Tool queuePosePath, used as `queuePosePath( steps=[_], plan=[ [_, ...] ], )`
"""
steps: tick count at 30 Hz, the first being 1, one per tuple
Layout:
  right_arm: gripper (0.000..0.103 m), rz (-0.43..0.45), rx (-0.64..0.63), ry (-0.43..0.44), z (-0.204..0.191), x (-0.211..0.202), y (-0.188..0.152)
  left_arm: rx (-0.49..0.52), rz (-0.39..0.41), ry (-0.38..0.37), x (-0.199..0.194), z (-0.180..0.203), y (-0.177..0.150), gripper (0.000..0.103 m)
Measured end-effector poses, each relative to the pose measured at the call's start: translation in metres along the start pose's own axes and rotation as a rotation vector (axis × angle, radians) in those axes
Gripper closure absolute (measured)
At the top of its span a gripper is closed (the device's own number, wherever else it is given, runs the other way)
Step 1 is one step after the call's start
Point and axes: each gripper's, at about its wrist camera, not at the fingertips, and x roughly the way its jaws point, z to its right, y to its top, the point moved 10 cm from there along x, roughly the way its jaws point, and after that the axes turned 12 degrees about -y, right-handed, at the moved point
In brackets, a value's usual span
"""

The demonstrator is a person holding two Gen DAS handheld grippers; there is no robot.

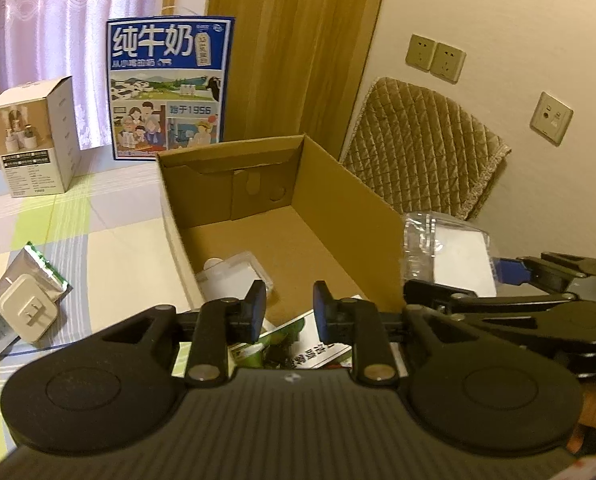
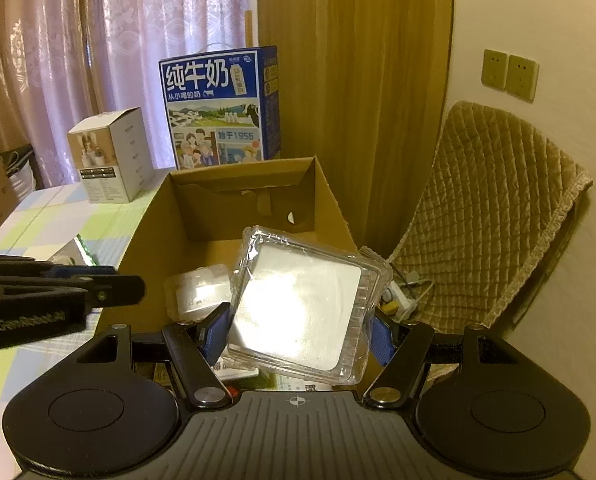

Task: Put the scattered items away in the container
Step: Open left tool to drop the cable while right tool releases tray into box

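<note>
Hovering side by side over an open cardboard box, two hand-held grippers work at clearing a tabletop; the right gripper pinches a clear plastic case with a white insert between its blue pads, holding it tilted above the box's near end, presumably so that it can be let go straight inside; the left gripper stands with its pads a little apart and nothing between them, poised just above a green-printed packet that already lies in the box, which suggests a drop-off just made rather than a fresh pick. Counted inside the box: one white boxed item in clear wrap and the one printed packet; more may lie hidden under the grippers. Counted outside on the checked tablecloth: one white plug adapter resting on one silver-and-green pouch, both left of the box and apparently still to be tidied. Standing well behind are one blue milk carton case and one white product box, upright and seemingly not part of the clutter; three wall sockets are in view beside one quilted chair back.
</note>
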Motion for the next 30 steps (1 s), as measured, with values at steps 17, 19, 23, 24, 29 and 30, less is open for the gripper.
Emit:
queuePosePath(
  steps=[17,19,23,24,29,30],
  plan=[
    [0.037,0.002,-0.016,0.017,-0.016,-0.003,0.002,-0.067,0.025,0.051,-0.038,-0.031,-0.014,0.083],
    [0.037,0.004,-0.02,0.018,-0.018,-0.003,0.004,-0.071,0.027,0.05,-0.04,-0.032,-0.016,0.083],
    [0.037,0.002,-0.027,0.021,-0.023,0.0,0.006,-0.079,0.028,0.049,-0.041,-0.034,-0.018,0.082],
    [0.037,0.002,-0.028,0.022,-0.024,0.001,0.006,-0.08,0.028,0.05,-0.042,-0.035,-0.018,0.082],
    [0.029,0.0,-0.005,0.05,-0.027,0.005,0.008,-0.088,0.027,0.061,-0.044,-0.041,-0.02,0.08],
    [0.027,0.009,-0.004,0.045,-0.026,0.003,0.009,-0.089,0.027,0.064,-0.045,-0.043,-0.021,0.079]
  ],
)
